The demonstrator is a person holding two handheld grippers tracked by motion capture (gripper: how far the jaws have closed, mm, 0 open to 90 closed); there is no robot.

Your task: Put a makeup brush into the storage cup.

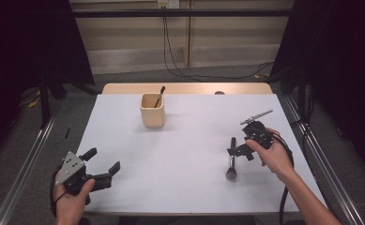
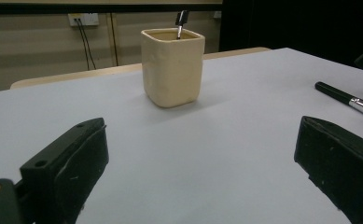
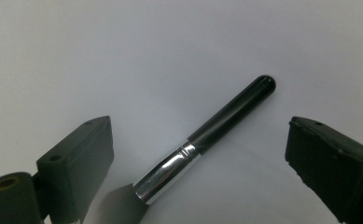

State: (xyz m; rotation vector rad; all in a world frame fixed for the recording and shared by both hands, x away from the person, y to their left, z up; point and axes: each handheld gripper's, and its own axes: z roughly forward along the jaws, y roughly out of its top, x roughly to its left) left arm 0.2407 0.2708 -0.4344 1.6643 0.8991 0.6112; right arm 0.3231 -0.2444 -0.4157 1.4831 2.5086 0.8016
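A black-handled makeup brush [image 1: 232, 158] with a silver ferrule lies on the white table [image 1: 180, 187], its dark bristle head toward the near edge. My right gripper [image 1: 239, 152] hangs over its handle, open. In the right gripper view the brush [image 3: 230, 112] runs between the two pads, which stand clear of it on both sides. My left gripper [image 1: 105, 159] rests open at the near left corner with nothing between its fingers [image 2: 72, 163]. It faces a cream square cup [image 2: 172, 65]. That cup [image 1: 152, 111] holds a thin dark brush [image 1: 159, 96].
A slim silvery brush [image 1: 256, 116] lies just beyond my right hand. The lying makeup brush [image 2: 352, 100] also shows at the right of the left gripper view. A wooden strip [image 1: 185, 88] borders the table's far edge. Metal rails [image 1: 25, 164] run along both sides.
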